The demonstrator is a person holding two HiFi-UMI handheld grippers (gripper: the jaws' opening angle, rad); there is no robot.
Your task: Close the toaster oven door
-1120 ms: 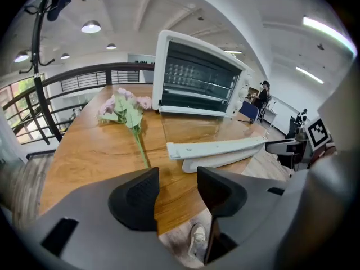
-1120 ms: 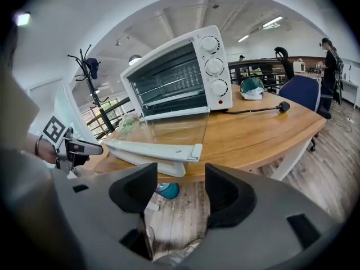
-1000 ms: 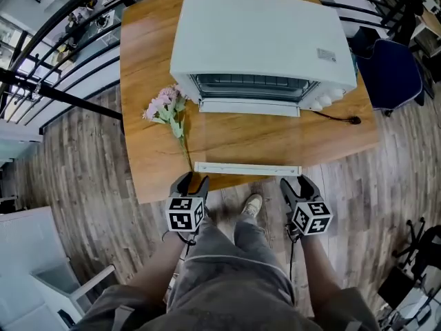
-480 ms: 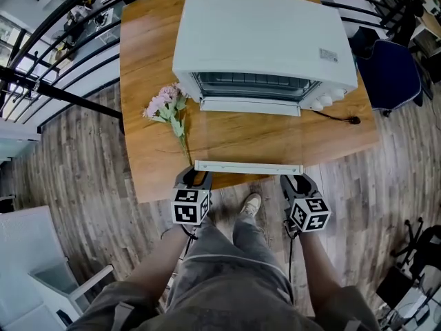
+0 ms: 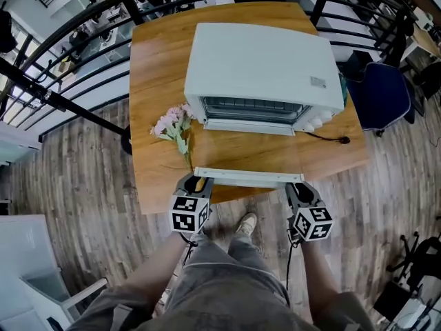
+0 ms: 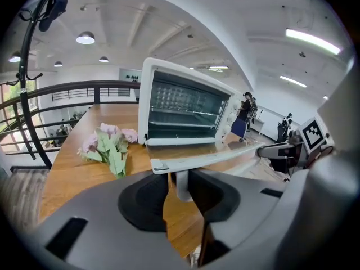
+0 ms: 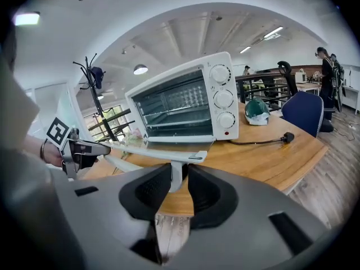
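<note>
The white toaster oven (image 5: pixel 265 61) stands on the wooden table (image 5: pixel 155 61) with its glass door (image 5: pixel 241 150) folded down toward me and lifted a little off level. The door's white handle bar (image 5: pixel 248 178) runs along its near edge. My left gripper (image 5: pixel 194 180) is at the bar's left end; its jaws have just been closing around the handle post (image 6: pixel 181 187), and a thin gap still shows beside the left pad. My right gripper (image 5: pixel 298 187) is at the right end, where its jaws have just been closing and now pinch the post (image 7: pixel 175 176).
Pink flowers (image 5: pixel 173 124) lie on the table left of the door. A black cord and plug (image 5: pixel 344 141) trail from the oven's right side. A blue chair (image 5: pixel 382 95) and black railing stand beyond the table. The person's shoe (image 5: pixel 247 223) is below the table edge.
Both grippers have come up to the handle bar's ends and their jaws have narrowed around it. The door's near edge has risen with them.
</note>
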